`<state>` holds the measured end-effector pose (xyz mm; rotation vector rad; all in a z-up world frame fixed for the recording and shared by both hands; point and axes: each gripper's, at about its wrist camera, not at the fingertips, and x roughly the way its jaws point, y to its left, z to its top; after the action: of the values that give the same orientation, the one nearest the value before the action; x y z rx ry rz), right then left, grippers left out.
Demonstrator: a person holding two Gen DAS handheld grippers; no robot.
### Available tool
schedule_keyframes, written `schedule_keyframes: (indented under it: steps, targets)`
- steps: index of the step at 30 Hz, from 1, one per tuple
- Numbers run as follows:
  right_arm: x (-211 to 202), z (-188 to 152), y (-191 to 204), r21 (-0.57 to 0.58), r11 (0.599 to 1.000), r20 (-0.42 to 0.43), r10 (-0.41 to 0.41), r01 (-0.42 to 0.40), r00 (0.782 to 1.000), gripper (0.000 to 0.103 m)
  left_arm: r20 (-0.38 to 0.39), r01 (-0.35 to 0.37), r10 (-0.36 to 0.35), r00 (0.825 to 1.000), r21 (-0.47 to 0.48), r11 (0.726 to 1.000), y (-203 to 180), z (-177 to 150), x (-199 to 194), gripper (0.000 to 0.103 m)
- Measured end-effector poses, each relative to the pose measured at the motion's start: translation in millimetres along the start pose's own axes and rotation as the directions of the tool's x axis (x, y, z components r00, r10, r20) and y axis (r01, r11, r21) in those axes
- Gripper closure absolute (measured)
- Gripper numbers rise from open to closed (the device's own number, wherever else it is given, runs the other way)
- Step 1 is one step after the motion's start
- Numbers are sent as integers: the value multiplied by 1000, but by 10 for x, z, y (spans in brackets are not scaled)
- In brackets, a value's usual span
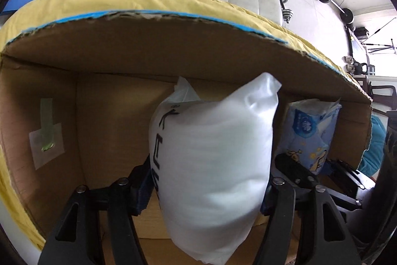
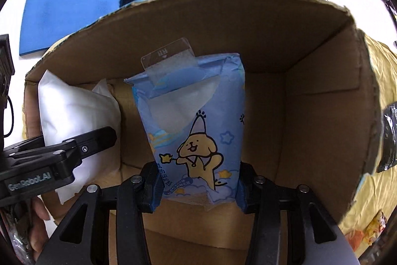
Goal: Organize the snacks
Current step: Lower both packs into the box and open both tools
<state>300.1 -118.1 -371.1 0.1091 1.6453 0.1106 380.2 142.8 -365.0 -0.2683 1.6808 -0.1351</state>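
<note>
1. Left claw (image 1: pixel 206 188) grips the puffy white plastic pouch (image 1: pixel 213 160); its long axis points down into the brown cardboard box (image 1: pixel 173 54).
2. Right claw (image 2: pixel 197 183) clamps the blue cartoon-dog tissue pack (image 2: pixel 196 121), also hanging lengthwise inside the box, just beside the pouch.
3. Both packs hang near the box floor, so I judge that releasing is next.

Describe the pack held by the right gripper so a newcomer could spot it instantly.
Find the open cardboard box on the yellow cloth. Inside it two packs hang side by side. The right gripper holds the blue tissue pack with a yellow cartoon dog; its neighbour is a plain white bag.
</note>
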Motion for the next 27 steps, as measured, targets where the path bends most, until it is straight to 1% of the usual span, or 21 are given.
schedule_keyframes:
  steps: [1,3,4,8,9,11,16,17,20,21,23,27]
  targets:
    - [9,8,-13,-2,1000,3,4,-4,1000,53,-7,18,-18,1000,-4,1000,-13,-5,-7,39]
    - [9,-4,13,-8,1000,7,2,-1,1000,48,-14,49,-50,999,-11,999,-18,-2,-38,39]
    - [7,-8,25,-10,1000,7,-2,2,1000,47,-19,69,-69,997,-12,998,-37,-17,-57,38]
    - [-33,-73,56,-17,1000,0,1,-1,1000,42,-12,71,-71,997,-2,997,-41,-16,-130,38]
    - [-47,-94,61,-20,1000,3,-3,3,1000,41,-22,82,-82,996,1,997,-45,-22,-153,38]
    - [-71,-131,57,-25,1000,9,-2,2,1000,39,-18,92,-93,996,-9,996,-34,-42,-213,37]
    - [-194,-297,29,-23,1000,18,10,-10,1000,39,2,119,-119,993,-29,993,26,-124,-344,37]
    - [-229,-299,20,-24,1000,20,11,-10,1000,39,-10,143,-143,990,-14,990,85,-140,-356,37]
    - [-340,-371,10,-25,1000,35,7,-6,999,38,14,147,-147,989,-23,989,163,-242,-473,37]
    - [-391,-395,12,-24,1000,43,-1,2,999,34,23,152,-151,988,-22,988,178,-269,-512,37]
    - [-476,-424,9,-23,999,62,-21,23,998,25,57,133,-132,990,-22,991,207,-346,-602,37]
    - [-625,-482,-2,-25,999,76,-35,37,996,25,111,99,-96,989,-21,995,247,-527,-729,37]
